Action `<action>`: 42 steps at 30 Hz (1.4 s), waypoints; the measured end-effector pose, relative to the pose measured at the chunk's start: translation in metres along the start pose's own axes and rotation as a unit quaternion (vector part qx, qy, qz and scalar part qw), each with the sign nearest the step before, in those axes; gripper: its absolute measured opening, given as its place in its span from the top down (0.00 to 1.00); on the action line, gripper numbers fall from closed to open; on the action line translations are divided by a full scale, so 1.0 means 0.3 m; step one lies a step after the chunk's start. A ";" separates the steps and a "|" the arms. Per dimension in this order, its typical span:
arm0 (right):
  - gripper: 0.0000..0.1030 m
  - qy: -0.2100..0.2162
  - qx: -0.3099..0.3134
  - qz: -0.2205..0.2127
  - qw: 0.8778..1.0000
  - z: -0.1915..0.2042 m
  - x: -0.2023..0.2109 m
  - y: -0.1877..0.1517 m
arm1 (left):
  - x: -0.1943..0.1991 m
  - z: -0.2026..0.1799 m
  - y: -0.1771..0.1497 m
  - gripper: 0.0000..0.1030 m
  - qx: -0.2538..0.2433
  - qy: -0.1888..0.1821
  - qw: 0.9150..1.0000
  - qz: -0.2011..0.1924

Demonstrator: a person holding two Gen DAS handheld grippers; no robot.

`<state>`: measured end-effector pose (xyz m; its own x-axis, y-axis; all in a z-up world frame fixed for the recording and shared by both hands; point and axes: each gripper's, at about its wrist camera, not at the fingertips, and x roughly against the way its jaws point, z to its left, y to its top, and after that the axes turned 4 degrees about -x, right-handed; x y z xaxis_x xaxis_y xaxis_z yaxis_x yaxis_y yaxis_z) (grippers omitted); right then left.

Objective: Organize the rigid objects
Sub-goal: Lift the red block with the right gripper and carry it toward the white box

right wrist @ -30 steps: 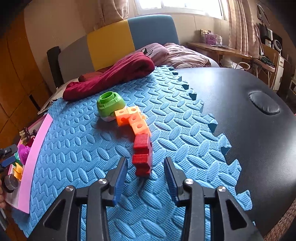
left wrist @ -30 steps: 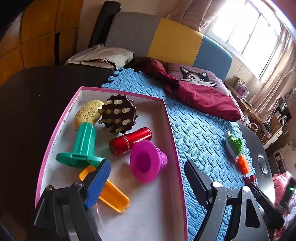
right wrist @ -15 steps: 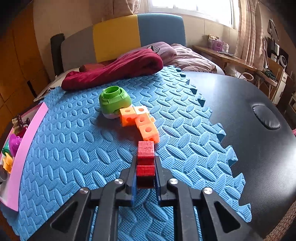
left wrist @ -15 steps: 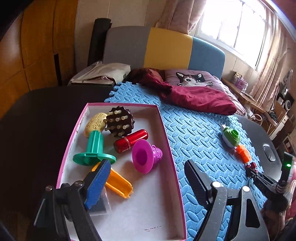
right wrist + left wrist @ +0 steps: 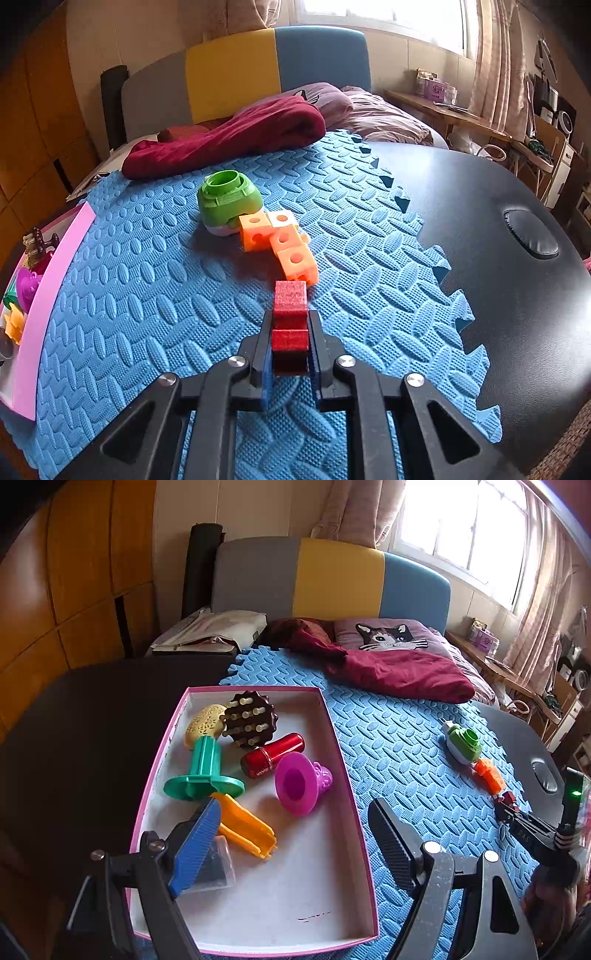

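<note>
My right gripper (image 5: 290, 341) is shut on a red block chain (image 5: 290, 317) that lies on the blue foam mat (image 5: 147, 295). Just beyond it sit an orange block chain (image 5: 280, 240) and a green round toy (image 5: 229, 201). My left gripper (image 5: 295, 834) hangs open and empty above the near end of a pink-rimmed white box (image 5: 347, 794). The box holds a magenta funnel (image 5: 299, 782), a red cylinder (image 5: 273, 755), a green stand (image 5: 205, 771), an orange piece (image 5: 245, 825), a brown studded disc (image 5: 249, 720) and a yellow oval (image 5: 205, 723). The right gripper (image 5: 508, 810) also shows at the left wrist view's right edge.
A dark red cloth (image 5: 229, 144) lies bunched at the mat's far edge, before a cat-print pillow (image 5: 388, 637). The mat covers part of a black table (image 5: 498, 240) with a round cap (image 5: 532, 232). A small clear packet (image 5: 218, 864) lies in the box under the left finger.
The right jaws closed onto the red block chain, which was loose between them. The left gripper drew back and up, so the box looks smaller and farther away.
</note>
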<state>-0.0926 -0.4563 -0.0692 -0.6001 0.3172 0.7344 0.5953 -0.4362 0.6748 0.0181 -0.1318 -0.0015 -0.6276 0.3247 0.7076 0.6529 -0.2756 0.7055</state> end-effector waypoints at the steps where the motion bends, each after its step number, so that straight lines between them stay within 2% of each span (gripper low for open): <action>1: 0.86 0.000 0.000 0.000 1.000 0.001 0.000 -0.001 | 0.005 0.001 0.000 0.20 0.000 0.001 1.000 -0.002; 21: 0.86 -0.008 0.006 -0.001 1.000 0.008 -0.001 -0.003 | 0.104 0.064 -0.007 0.20 0.021 0.016 0.999 -0.031; 33: 0.86 -0.005 0.004 -0.001 1.000 0.006 -0.001 -0.003 | 0.181 0.255 -0.051 0.20 0.071 0.076 0.994 -0.043; 42: 0.86 -0.001 0.022 0.003 1.000 0.054 0.010 -0.021 | 0.181 0.392 -0.129 0.20 0.116 0.112 0.987 -0.021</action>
<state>-0.0896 -0.4390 -0.0700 -0.5950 0.3165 0.7388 0.6219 -0.4010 0.6727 0.0087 0.0029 0.0050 -0.7165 0.1161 0.6878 0.6881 -0.0440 0.7243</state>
